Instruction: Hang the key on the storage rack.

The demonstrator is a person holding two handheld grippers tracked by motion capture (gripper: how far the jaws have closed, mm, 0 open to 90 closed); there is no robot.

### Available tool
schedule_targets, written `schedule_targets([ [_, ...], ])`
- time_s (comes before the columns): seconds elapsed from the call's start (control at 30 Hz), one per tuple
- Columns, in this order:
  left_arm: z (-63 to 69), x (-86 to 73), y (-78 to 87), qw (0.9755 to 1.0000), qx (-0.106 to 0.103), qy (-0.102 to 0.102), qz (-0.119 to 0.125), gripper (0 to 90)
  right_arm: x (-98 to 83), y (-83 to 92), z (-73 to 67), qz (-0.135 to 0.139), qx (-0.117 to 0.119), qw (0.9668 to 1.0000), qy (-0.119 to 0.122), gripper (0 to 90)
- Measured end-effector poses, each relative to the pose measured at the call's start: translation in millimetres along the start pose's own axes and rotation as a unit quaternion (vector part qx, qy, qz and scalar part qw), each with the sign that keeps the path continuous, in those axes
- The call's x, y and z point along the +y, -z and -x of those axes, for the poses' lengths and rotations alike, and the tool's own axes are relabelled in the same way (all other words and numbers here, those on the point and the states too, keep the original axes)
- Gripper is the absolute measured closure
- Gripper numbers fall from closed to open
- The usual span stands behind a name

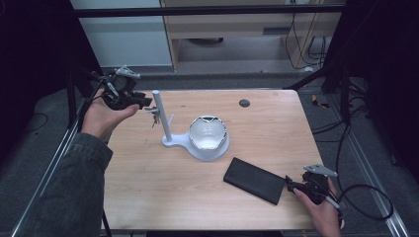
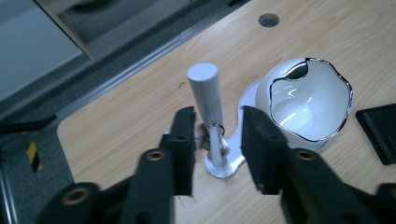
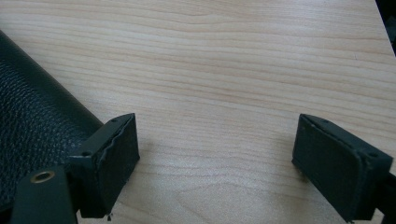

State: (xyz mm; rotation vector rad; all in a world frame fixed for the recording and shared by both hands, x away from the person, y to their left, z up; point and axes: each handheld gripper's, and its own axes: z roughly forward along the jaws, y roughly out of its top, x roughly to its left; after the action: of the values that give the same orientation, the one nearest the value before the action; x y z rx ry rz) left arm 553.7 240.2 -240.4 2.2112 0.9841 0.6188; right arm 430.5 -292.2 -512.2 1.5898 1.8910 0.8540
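We see a light wooden table carrying a black leather-textured flat case near its right front and a white plastic stand with a tall post and a glossy white bowl. On the post's side peg hangs a small metal key ring with keys. Our left claw stands spread around the keys, pads clear of them. Our right claw is spread wide beside the case. The keys look light, stiff, slippery and free-swinging; we judge the ring the best place to pinch
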Motion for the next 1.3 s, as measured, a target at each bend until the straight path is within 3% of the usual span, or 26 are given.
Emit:
schedule_targets([
  [0.07, 2.5, -4.8, 7.6, 0.9999, 0.005, -0.006, 0.008, 53.8, 0.0, 0.0, 0.0, 0.000, 0.000, 1.0000, 0.000, 14.5],
  [0.17, 7.3, -12.3, 13.9, 0.9997, 0.007, -0.011, 0.018, 49.1, 0.1, 0.1, -0.2, -0.001, 0.001, 1.0000, -0.001, 14.5],
  [0.2, 11.1, -17.1, 15.8, 0.9997, 0.006, -0.013, 0.019, 41.0, 0.1, 0.0, 0.0, 0.000, 0.001, 1.0000, 0.000, 14.5],
  [0.33, 22.9, -27.6, 16.9, 0.9995, 0.003, -0.025, 0.020, 31.3, 0.1, 0.0, -0.1, 0.001, 0.001, 1.0000, -0.001, 14.5],
  [0.5, 34.5, -33.3, 16.7, 0.9992, 0.005, -0.031, 0.026, 21.8, 0.0, 0.2, -0.1, 0.001, 0.002, 1.0000, -0.002, 14.3],
  [0.7, 58.2, -37.4, 16.5, 0.9978, -0.014, -0.055, 0.035, 13.0, 0.2, -0.1, 0.4, -0.002, 0.000, 1.0000, -0.004, 12.4],
  [0.87, 81.3, -41.7, 8.5, 0.9957, -0.041, -0.074, 0.037, 11.4, 0.6, -0.6, 0.9, -0.003, -0.002, 1.0000, -0.005, 10.7],
  [0.97, 87.7, -43.3, 3.9, 0.9948, -0.051, -0.079, 0.039, 10.9, 1.1, -0.4, 2.2, -0.008, 0.000, 1.0000, -0.004, 8.9],
  [1.3, 117.6, -57.2, -24.4, 0.9920, -0.079, -0.090, 0.042, 11.2, 4.8, 18.2, 0.2, 0.030, -0.009, 0.9995, 0.005, 11.3],
])
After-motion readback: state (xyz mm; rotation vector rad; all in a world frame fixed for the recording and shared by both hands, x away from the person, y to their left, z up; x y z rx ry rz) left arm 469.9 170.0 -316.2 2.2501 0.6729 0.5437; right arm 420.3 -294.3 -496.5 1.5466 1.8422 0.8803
